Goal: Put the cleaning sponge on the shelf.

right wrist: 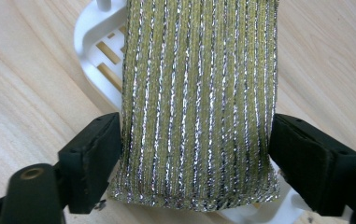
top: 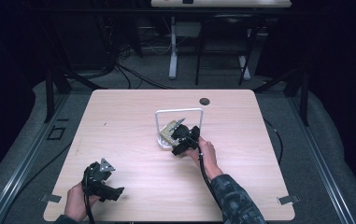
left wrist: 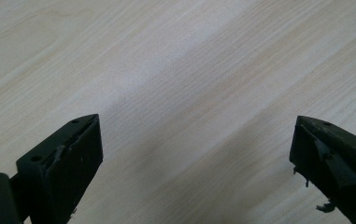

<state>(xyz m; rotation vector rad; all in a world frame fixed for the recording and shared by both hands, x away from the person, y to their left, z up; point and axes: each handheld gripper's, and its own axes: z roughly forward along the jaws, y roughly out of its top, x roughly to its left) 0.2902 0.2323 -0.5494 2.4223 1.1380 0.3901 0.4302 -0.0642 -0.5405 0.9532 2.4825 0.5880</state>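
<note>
At the lower left of the high view, the left gripper (top: 104,183) rests in a hand near the table's (top: 133,112) front edge. In its own view its jaws stand wide apart over bare wood, holding nothing.

Farther in, just right of centre, the right gripper (top: 185,138) reaches up and left from a hand in a patterned sleeve (top: 236,200). Its jaws press both long sides of a sponge (right wrist: 199,102) with gold-green and silver stripes, clamped across its width. The sponge's long axis runs straight ahead of the jaws, away from the camera. It lies over a white slotted rack (right wrist: 98,42), whose wire frame (top: 179,112) stands just beyond.

The right hand is plainly the nearer one. Any lift probably has to clear that frame. Open tabletop lies on every side, and a dark round hole (top: 204,101) sits near the far edge.
</note>
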